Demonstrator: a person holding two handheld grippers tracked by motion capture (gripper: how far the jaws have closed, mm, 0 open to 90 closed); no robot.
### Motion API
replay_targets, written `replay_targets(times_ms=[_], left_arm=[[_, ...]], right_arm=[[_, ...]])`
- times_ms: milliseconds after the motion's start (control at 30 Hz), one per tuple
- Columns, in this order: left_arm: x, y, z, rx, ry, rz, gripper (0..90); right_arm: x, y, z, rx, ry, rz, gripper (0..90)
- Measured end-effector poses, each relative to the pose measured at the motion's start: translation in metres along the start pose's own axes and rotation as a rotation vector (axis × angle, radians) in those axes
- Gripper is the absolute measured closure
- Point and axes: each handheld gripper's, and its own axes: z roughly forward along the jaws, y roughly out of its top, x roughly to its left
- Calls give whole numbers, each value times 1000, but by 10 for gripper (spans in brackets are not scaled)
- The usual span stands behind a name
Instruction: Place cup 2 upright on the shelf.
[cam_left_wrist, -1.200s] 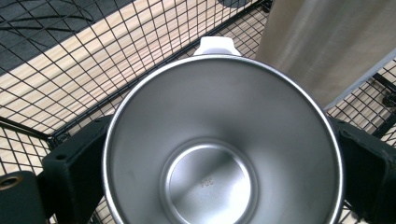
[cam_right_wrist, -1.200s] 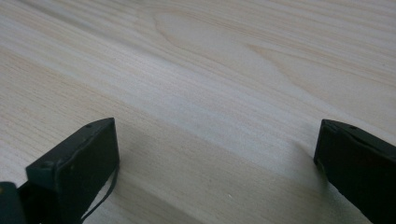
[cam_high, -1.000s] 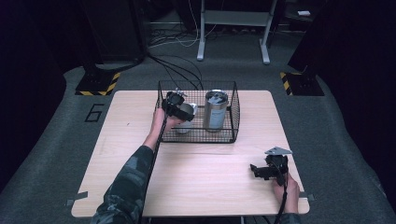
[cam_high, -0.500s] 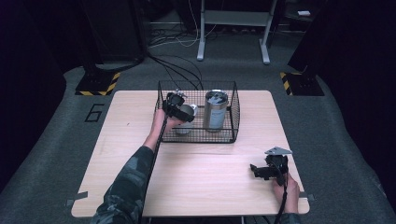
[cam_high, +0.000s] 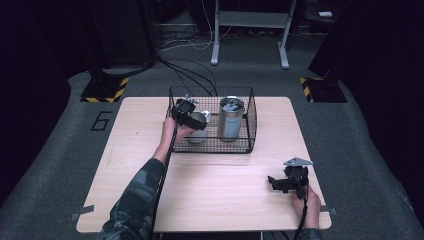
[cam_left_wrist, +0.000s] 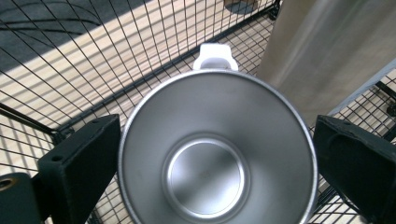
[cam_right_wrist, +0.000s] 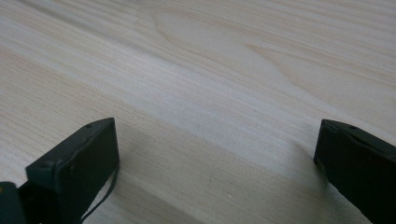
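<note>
Inside the wire basket (cam_high: 248, 117), the left gripper (cam_high: 187, 114) spreads its jaws wide around the steel cup (cam_left_wrist: 217, 149), the tall tumbler (cam_high: 231, 118) just beside, while the right gripper (cam_high: 286, 181) gapes over bare bench (cam_high: 215, 185).

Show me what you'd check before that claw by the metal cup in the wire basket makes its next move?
1. Left claw straddles the steel cup, jaws apart: ok.
2. Jaws touching the cup's wall: cannot tell; they look close on both sides.
3. Cup upright, mouth open to the camera, nothing inside: ok.
4. Room beside the tall steel tumbler: not ok, it stands close to the cup.
5. Wire basket walls ring the cup, so lift straight up: ok.
6. Right claw open over the bare table, out of the way: ok.
</note>
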Motion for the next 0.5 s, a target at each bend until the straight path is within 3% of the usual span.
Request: replay_targets(times_ms=[500], left_arm=[[-19, -3, -49, -89, -16, 63, 13]], right_arm=[[0, 0, 0, 2, 2, -2, 0]])
